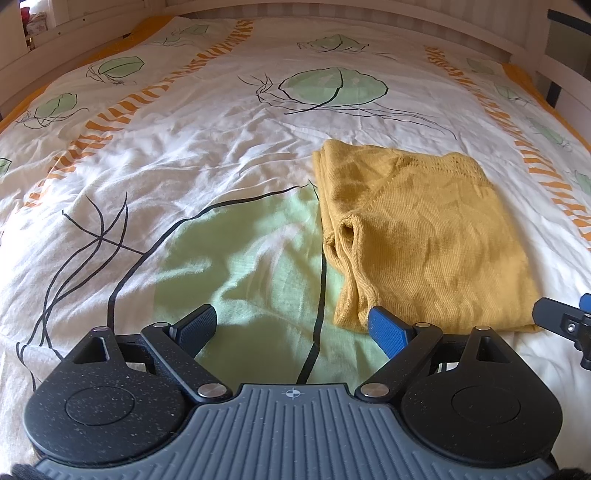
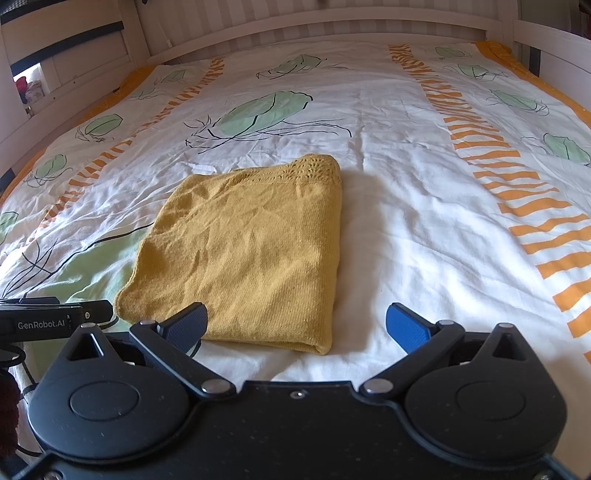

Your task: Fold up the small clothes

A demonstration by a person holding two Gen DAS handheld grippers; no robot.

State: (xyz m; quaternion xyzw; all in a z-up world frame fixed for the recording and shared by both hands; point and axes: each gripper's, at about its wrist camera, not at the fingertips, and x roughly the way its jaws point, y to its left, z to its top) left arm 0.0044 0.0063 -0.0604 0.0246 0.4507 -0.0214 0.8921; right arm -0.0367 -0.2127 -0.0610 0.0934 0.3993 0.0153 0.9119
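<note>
"GenRobot.AI" on left gripper (image 2: 55, 317)

The folded sweater (image 2: 243, 251) lies on the bedspread (image 2: 406, 206), with the headboard (image 2: 332, 33) behind it.

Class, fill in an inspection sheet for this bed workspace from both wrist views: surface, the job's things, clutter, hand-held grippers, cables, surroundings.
Surface: bed cover, white with green leaf and orange stripe print, wrinkled.
Job's things: mustard knit garment, folded into a rough rectangle, lying flat on the cover.
Clutter: nothing seen on the cover.
Grippers: left hand-held gripper open and empty, beside the garment's near left corner; right hand-held gripper open and empty, at its near edge.
Cables: dark cable at the left edge of the right wrist view.
Surroundings: white wooden bed frame around the mattress.
</note>
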